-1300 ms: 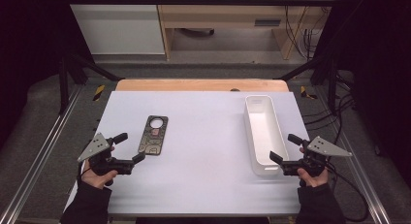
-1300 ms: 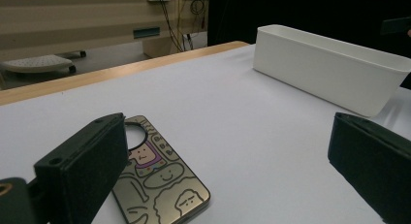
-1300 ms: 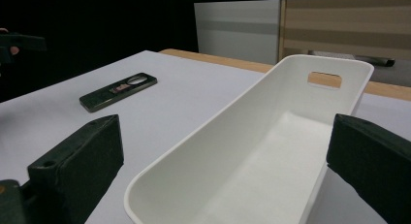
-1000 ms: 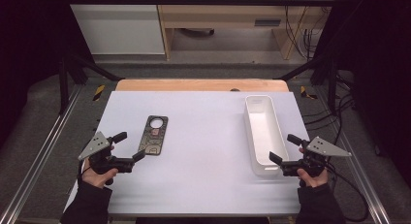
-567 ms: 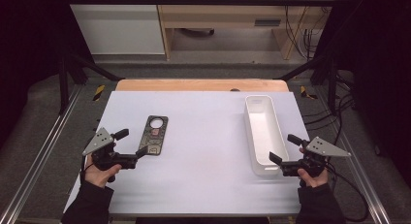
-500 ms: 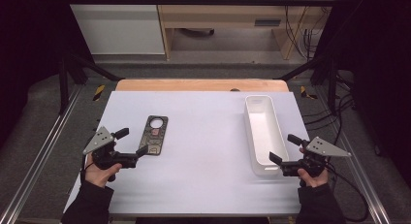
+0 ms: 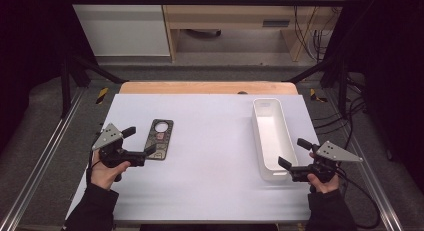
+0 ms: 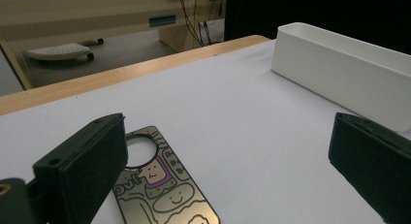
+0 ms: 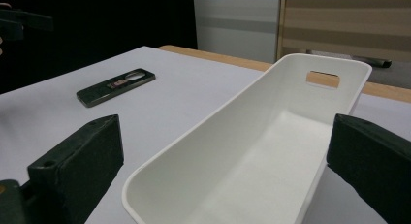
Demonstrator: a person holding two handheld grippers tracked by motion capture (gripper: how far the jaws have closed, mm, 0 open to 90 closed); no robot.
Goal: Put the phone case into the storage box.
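Note:
A flat dark metal tag with a round hole and cartoon print lies on the white table's left half. My left gripper stands open just left of it, one jaw near the tag's near end. In the left gripper view the tag lies by the left jaw of the open left gripper. A long white bin stands empty on the right. My right gripper is open at the bin's near end. The right gripper view shows the right gripper with jaws either side of the bin.
The white table top has a wooden strip along its far edge. Metal frame rails run down both sides. The far tag and the other hand's gripper show in the right gripper view.
My left gripper has moved right and a little forward, up to the tag's near end. The right gripper, the bin and the tag have stayed put.

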